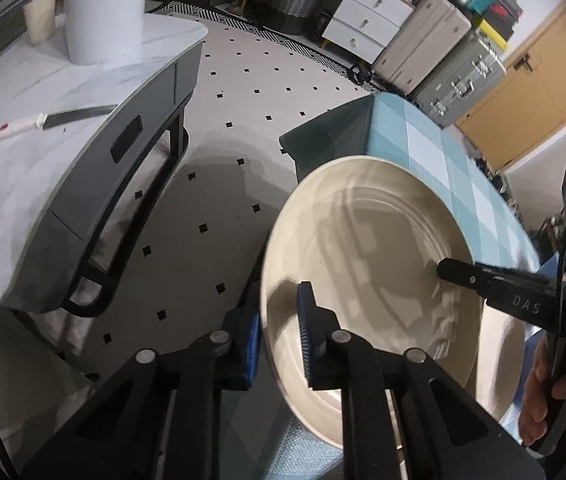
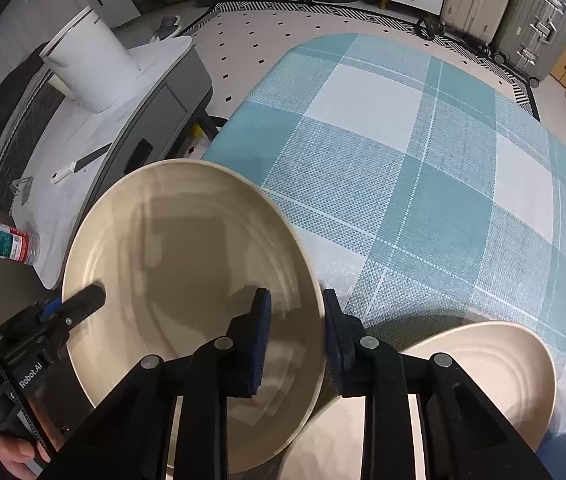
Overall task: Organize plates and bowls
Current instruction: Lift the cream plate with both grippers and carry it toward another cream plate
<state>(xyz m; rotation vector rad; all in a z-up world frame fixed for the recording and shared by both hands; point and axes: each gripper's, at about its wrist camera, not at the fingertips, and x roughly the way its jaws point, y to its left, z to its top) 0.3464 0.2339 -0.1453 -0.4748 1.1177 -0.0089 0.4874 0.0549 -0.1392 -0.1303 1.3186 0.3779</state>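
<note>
A cream plate [image 1: 363, 260] [image 2: 187, 248] sits tilted at the near left corner of the checked table, overhanging its edge. My left gripper [image 1: 279, 340] is shut on the plate's left rim, one blue pad inside and one outside. One of its fingers [image 2: 87, 298] shows lying on the plate. My right gripper [image 2: 297, 340] straddles the opposite rim. Its outer pad is at the rim, and a strip of plate shows beside the inner pad. In the left wrist view one of the right gripper's fingers [image 1: 455, 272] lies inside the plate. A second cream plate [image 2: 483, 376] lies flat on the cloth, partly under the first.
The table wears a teal and white checked cloth [image 2: 403, 160] [image 1: 423, 148]. A marble side table [image 1: 43, 180] stands close on the left with a knife [image 1: 55, 120], a white cylinder [image 1: 103, 12] and a water bottle [image 2: 3, 242]. Suitcases [image 1: 443, 60] line the far wall.
</note>
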